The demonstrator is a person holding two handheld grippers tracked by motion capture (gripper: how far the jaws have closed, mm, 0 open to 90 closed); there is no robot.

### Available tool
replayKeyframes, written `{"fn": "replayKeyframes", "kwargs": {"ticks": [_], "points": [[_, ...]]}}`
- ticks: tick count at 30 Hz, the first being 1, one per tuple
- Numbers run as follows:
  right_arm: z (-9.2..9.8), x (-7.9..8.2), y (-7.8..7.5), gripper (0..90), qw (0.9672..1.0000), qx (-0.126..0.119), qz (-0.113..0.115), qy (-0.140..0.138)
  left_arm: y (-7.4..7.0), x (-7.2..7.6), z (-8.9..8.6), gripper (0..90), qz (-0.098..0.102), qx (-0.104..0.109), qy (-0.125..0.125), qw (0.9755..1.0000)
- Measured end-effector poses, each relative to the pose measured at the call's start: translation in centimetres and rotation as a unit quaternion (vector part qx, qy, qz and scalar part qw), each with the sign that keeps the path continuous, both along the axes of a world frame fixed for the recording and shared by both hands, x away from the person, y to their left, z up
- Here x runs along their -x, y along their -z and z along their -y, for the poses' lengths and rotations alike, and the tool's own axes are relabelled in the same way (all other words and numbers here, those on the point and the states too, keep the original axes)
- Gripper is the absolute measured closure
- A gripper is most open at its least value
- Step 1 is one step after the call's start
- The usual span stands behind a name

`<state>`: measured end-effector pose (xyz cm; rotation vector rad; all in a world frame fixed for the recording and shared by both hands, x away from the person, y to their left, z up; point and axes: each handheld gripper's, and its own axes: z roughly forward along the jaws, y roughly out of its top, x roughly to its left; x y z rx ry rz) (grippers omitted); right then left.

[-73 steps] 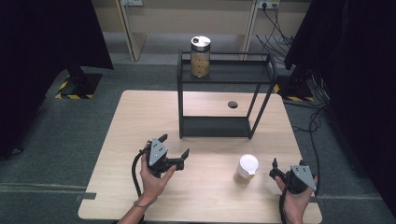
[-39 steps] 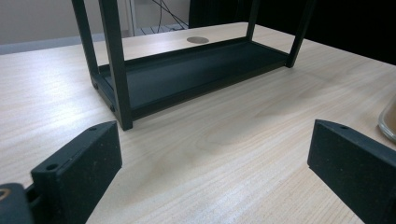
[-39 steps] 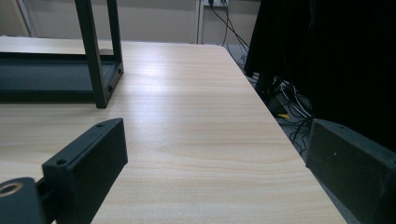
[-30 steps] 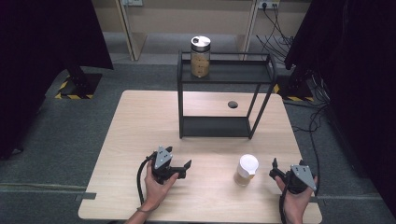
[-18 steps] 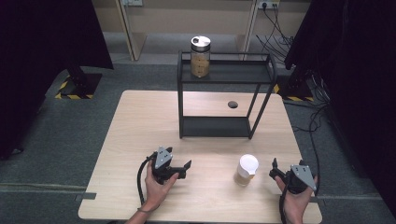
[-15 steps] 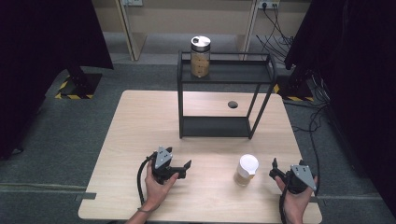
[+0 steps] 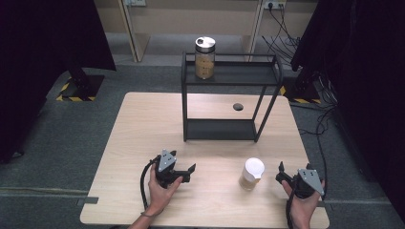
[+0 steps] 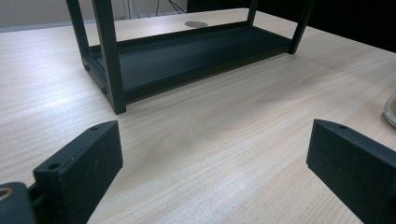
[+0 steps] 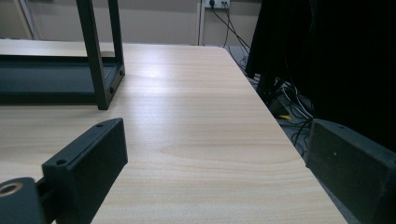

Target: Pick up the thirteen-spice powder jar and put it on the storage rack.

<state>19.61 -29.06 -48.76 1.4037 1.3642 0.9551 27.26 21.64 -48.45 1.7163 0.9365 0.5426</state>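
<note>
A small clear jar with a white lid and pale tan contents is standing upright on the light wooden table, near the front edge, between the two grippers and closer to the right one. It is being judged as the thing in hand, since it lies nearest the tools. The left gripper is being held low over the table with its jaws spread wide and nothing between them; in the left gripper view only a sliver of the jar's curved rim is being caught at the far right edge. The right gripper is likewise being held released, jaws wide apart and empty, just beside the jar but not touching it.

The jar is being judged light to moderate in weight, stiff-walled and smooth, so some slipping is to be expected; whether it is glass or plastic cannot be told. A hold across the body, below the lid, is being judged safest, with the jaws squared to the round wall so it is not tipped.

Counted: two jars, the small one on the table and one taller clear jar with a silver lid and golden contents on the top shelf of the black metal two-tier rack; one rack; two grippers; one round grommet hole in the table.
</note>
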Motion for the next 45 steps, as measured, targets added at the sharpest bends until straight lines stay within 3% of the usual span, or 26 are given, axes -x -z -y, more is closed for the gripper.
{"fn": "replayKeyframes", "kwargs": {"ticks": [23, 27, 34, 45], "points": [[0.2, 0.0, 0.0, 5.6, 1.0, -0.001, -0.001, -0.007, -0.1, 0.0, 0.2, 2.8, 0.002, -0.008, 0.002, 1.0], [0.8, 0.2, 0.0, 5.2, 0.9995, -0.031, 0.004, -0.008, -0.1, 0.0, 0.2, 2.8, 0.0, -0.004, 0.001, 1.0], [0.6, 0.9, -1.2, 5.1, 0.9979, -0.049, 0.037, -0.024, -0.1, -0.1, 0.2, 2.8, 0.0, -0.004, 0.001, 1.0], [0.2, 1.6, -2.3, 5.1, 0.9958, -0.056, 0.057, -0.044, -0.1, -0.1, 0.2, 2.7, 0.001, -0.006, 0.002, 1.0]]}}
